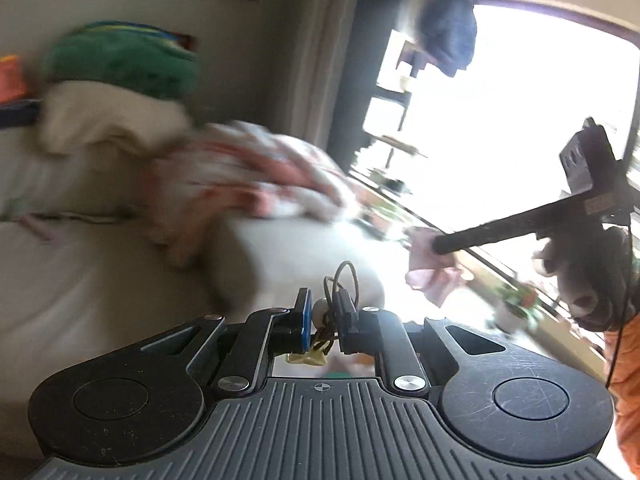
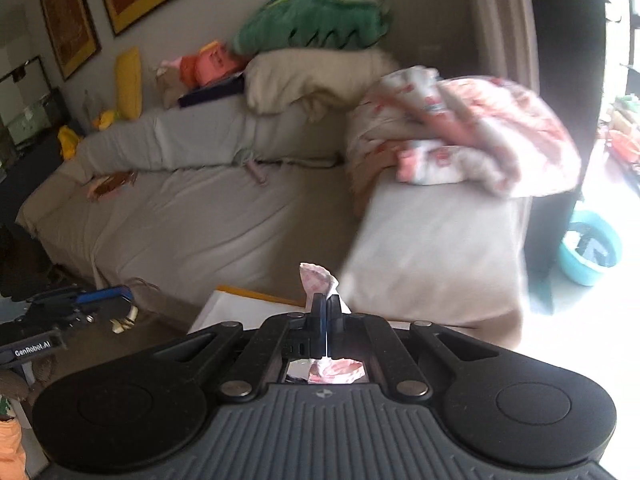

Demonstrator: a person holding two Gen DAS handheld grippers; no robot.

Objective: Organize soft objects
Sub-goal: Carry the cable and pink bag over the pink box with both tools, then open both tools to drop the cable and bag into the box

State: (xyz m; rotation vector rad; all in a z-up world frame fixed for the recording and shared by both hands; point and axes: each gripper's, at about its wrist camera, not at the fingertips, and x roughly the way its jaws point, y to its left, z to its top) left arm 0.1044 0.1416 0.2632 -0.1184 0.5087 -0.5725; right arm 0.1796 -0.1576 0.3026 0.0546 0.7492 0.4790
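Right gripper jaws clamped on pink cloth, lower centre; left gripper jaws pinch a small corded item, unclear what. Blanket heaped upper right on sofa; sorting mostly left

Grey sofa w/ loose cover runs across the room. On its right armrest: crumpled pink-and-white blanket. Along the backrest top: cream pillow w/ green plush toy on top, orange-pink plush beside it, yellow cushion further left. Small reddish-brown item lies on the seat, too blurred to ID.
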